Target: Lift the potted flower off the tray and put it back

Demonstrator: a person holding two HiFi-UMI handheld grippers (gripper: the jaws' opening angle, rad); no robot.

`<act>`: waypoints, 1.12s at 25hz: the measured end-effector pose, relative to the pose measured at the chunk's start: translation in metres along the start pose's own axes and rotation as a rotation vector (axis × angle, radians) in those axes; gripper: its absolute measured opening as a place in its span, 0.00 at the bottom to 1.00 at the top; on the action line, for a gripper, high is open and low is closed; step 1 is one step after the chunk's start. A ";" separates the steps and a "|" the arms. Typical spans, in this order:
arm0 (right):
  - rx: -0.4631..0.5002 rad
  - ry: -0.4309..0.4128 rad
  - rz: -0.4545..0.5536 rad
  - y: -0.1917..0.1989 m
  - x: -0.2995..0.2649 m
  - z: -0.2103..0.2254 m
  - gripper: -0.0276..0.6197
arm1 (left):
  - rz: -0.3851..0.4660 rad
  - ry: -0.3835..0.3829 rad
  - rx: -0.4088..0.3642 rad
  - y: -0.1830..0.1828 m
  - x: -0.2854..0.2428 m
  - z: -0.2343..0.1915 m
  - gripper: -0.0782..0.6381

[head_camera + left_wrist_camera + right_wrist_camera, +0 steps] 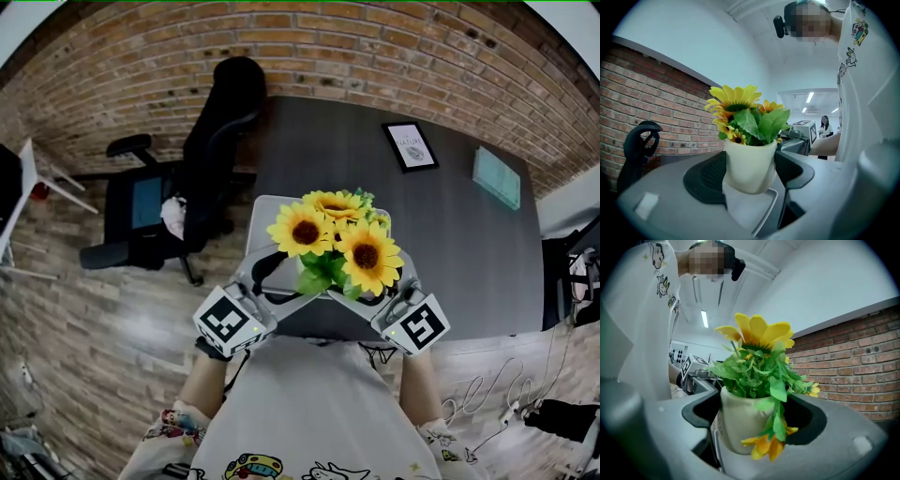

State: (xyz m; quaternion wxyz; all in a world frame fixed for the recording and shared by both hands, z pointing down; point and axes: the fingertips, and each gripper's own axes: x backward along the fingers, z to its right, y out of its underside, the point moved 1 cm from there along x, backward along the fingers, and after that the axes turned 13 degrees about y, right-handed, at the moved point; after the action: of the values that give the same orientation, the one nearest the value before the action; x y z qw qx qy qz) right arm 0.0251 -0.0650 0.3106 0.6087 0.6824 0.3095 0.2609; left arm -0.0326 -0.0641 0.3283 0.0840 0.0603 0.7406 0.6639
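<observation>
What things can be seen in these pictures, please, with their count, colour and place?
potted flower: one, yellow sunflowers in a cream pot, over the tray
tray: one, light grey, at the table's near edge
table: one, dark grey, before the brick wall
picture frame: one, black, far on the table
flat object: one, teal, table's right side
office chair: one, black, left of the table
left gripper: one, grey, closed on the potted flower
right gripper: one, grey, closed on the potted flower

white short-sleeved t-shirt (pixel 309 403) printed with colourful cartoon figures; grey left gripper (pixel 286 281) and right gripper (pixel 375 291), each bearing a cube (pixel 230 321) of black-and-white square markers.
</observation>
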 end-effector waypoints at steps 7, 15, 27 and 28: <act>0.000 0.003 -0.026 0.008 0.001 0.001 0.70 | 0.000 0.001 -0.009 0.002 0.001 -0.001 0.58; -0.015 -0.002 0.011 -0.001 -0.002 -0.002 0.70 | -0.001 0.006 -0.004 0.004 0.001 -0.001 0.58; -0.054 -0.003 -0.024 0.012 -0.006 -0.004 0.69 | -0.026 -0.003 0.060 0.015 0.004 -0.004 0.58; -0.056 -0.004 -0.036 0.015 -0.006 -0.003 0.69 | -0.027 -0.004 0.065 0.016 0.005 -0.005 0.58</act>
State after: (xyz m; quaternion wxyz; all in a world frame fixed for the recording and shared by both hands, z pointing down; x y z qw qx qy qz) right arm 0.0199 -0.0683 0.3258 0.6327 0.6599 0.3132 0.2572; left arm -0.0384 -0.0663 0.3443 0.0925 0.0541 0.7623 0.6383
